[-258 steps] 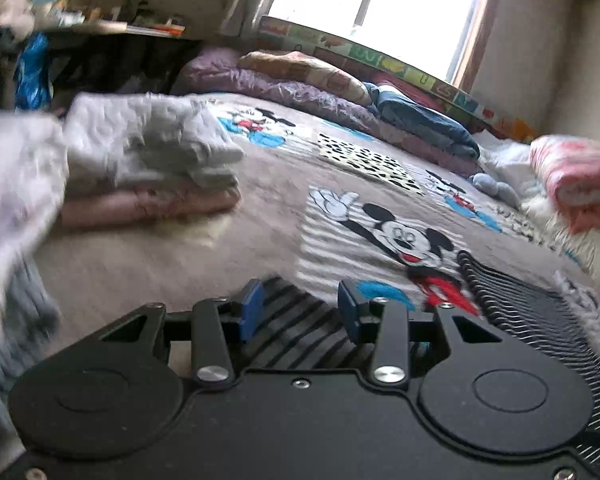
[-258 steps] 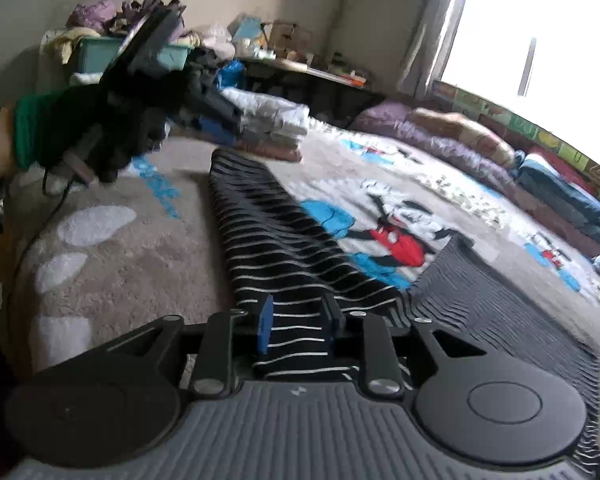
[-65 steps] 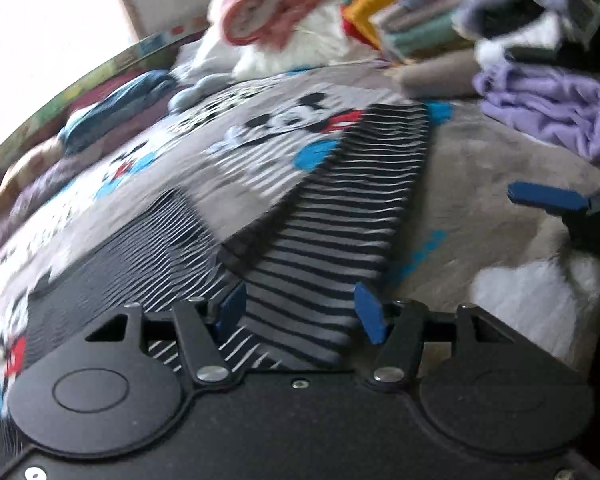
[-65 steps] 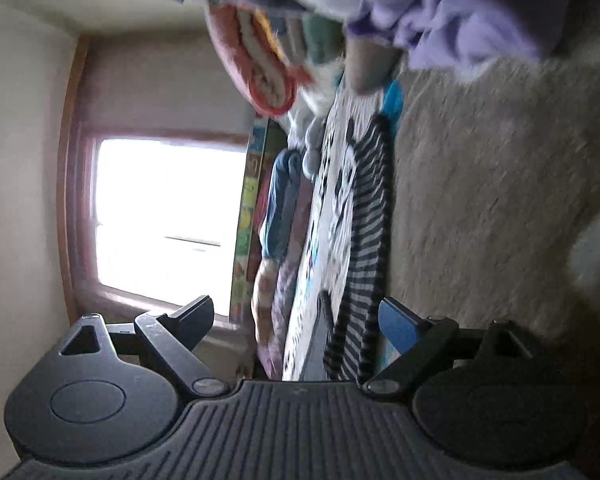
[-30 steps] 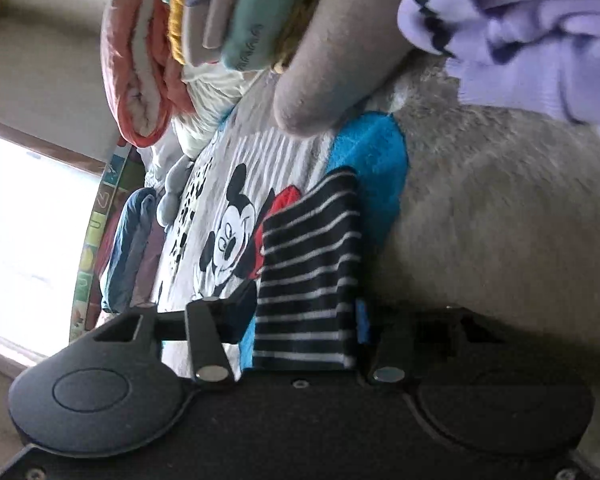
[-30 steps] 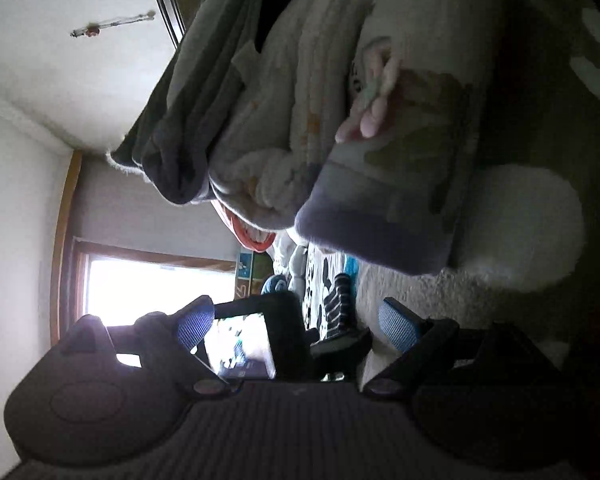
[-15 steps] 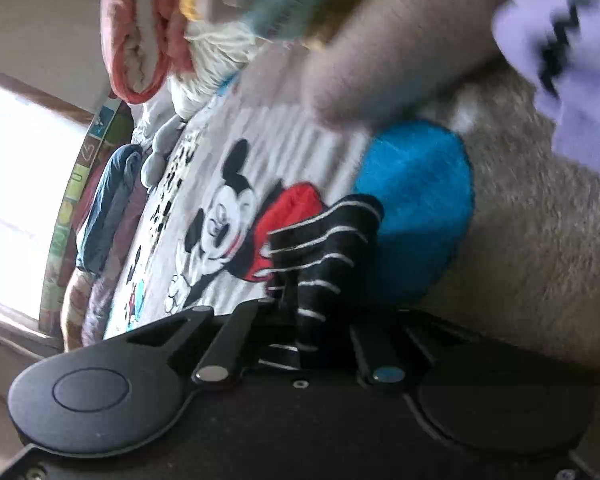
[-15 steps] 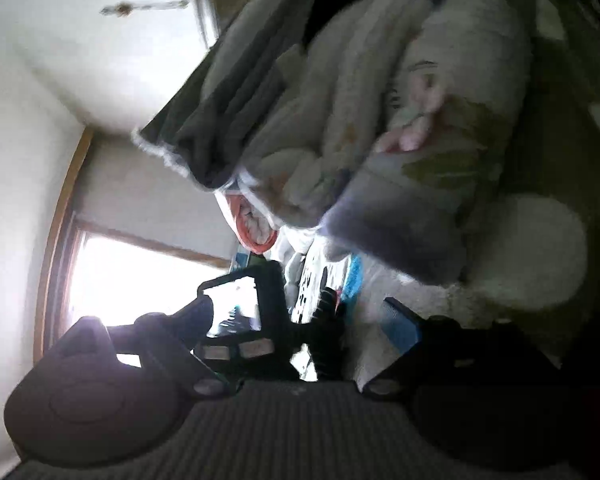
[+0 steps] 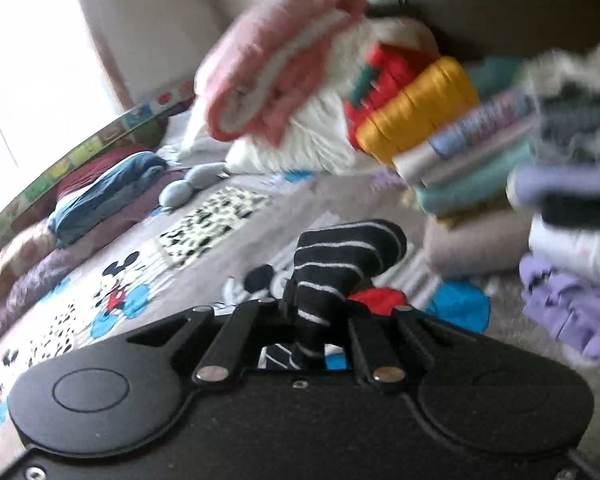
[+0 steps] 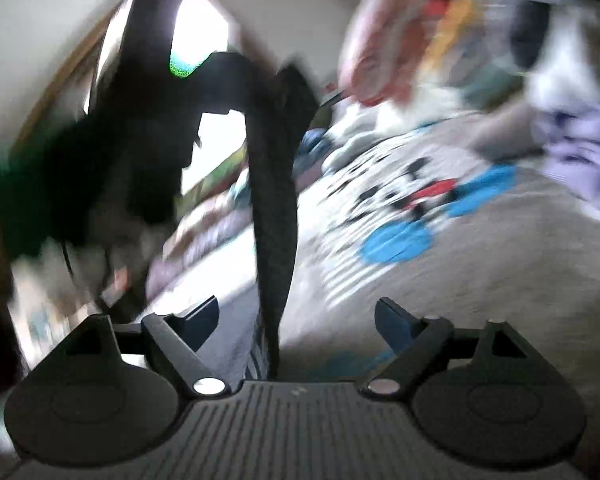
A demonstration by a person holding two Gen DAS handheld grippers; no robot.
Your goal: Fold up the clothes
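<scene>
No words, brand names or numbers can be read in either view. The grey plush cartoon-mouse blanket (image 9: 204, 240) carries only printed pictures, and the colourful patterned border strip (image 9: 80, 152) under the window is too blurred to tell whether it bears letters.

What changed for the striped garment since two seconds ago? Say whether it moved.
Yes. The striped garment lay flat on the Mickey blanket; now it's bunched and lifted off it, clamped in the left hand-held gripper.
</scene>
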